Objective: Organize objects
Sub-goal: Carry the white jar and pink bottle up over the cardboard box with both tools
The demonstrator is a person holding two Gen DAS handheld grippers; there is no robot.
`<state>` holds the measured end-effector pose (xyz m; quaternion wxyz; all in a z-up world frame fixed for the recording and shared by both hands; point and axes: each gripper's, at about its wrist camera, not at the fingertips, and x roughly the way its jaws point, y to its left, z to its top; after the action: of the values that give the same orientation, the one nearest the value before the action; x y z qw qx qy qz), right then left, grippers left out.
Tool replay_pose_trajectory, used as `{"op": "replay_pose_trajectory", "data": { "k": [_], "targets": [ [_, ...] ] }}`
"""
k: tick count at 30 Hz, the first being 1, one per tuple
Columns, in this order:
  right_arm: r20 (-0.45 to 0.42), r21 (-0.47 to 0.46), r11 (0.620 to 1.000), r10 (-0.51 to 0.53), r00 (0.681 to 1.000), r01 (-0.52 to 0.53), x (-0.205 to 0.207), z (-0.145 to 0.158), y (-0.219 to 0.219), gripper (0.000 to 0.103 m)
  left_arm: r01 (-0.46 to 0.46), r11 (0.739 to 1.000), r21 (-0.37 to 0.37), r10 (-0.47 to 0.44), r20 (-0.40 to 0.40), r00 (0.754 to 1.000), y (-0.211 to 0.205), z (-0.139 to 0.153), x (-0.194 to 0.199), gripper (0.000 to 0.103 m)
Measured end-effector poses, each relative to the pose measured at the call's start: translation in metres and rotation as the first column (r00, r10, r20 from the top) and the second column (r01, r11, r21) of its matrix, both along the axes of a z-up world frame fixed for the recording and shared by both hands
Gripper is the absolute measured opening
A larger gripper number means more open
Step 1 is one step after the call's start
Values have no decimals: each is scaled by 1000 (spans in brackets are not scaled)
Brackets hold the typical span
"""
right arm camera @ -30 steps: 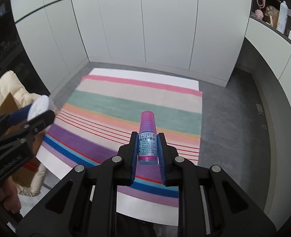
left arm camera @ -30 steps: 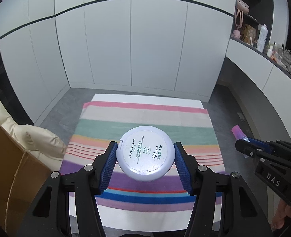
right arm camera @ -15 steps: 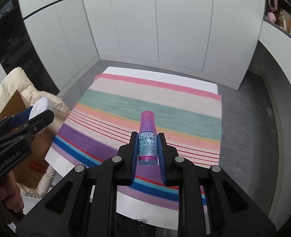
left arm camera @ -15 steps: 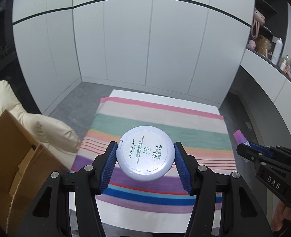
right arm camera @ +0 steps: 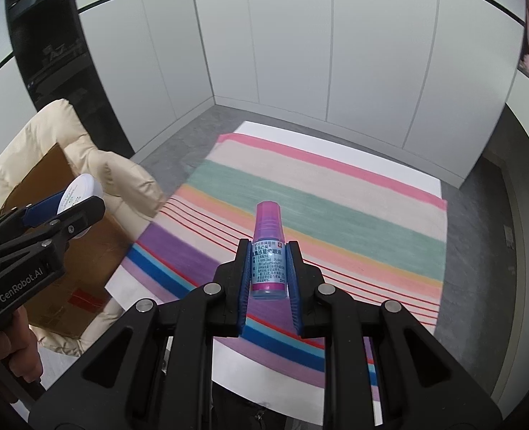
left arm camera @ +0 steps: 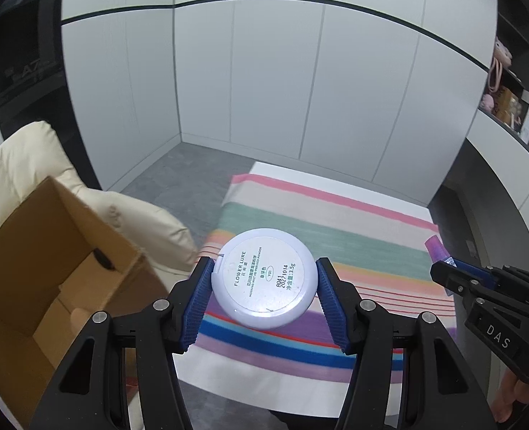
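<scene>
Both grippers have swung leftward since the earlier frames, so the open cardboard box (left arm camera: 49, 272) now fills much more of the left wrist view. It sits on a cream padded chair (left arm camera: 20, 165), flaps up, brown and matte; something dark lies inside, too shadowed to name.

Next, the left gripper (left arm camera: 264, 286) has its blue ribbed fingers (left arm camera: 198, 301) pinching a round white powder compact (left arm camera: 264, 283) by its rim. The compact is flat, smooth plastic with printed text, held in the air over the near left edge of the striped cloth (left arm camera: 336, 236), just beside the box.

Further right, the right gripper (right arm camera: 268, 268) has its fingers (right arm camera: 244, 276) pressed nearly together, clamping a small pink bottle (right arm camera: 268, 251) with a blue label, cap pointing away. It hangs above the cloth, a soft woven-looking sheet in pink, green, peach, purple and blue bands covering a white bench (right arm camera: 264, 380).

Risks, judging from here: the compact is held only at two points on a slick curved rim, so a tilt over the box could let it rotate or slip out. The raised box flap could also catch the fingers on the way in.
</scene>
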<state>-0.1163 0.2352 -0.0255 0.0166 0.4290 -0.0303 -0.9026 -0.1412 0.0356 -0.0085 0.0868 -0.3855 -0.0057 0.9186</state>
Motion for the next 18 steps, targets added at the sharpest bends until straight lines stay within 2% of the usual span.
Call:
{"op": "replay_pose_trajectory", "data": {
  "k": [18],
  "targets": [
    [-26,-8,991,130,991,-130,-21,6,-86,20,-130,992,2,130,-11,991,-83,5,14,59]
  ]
}}
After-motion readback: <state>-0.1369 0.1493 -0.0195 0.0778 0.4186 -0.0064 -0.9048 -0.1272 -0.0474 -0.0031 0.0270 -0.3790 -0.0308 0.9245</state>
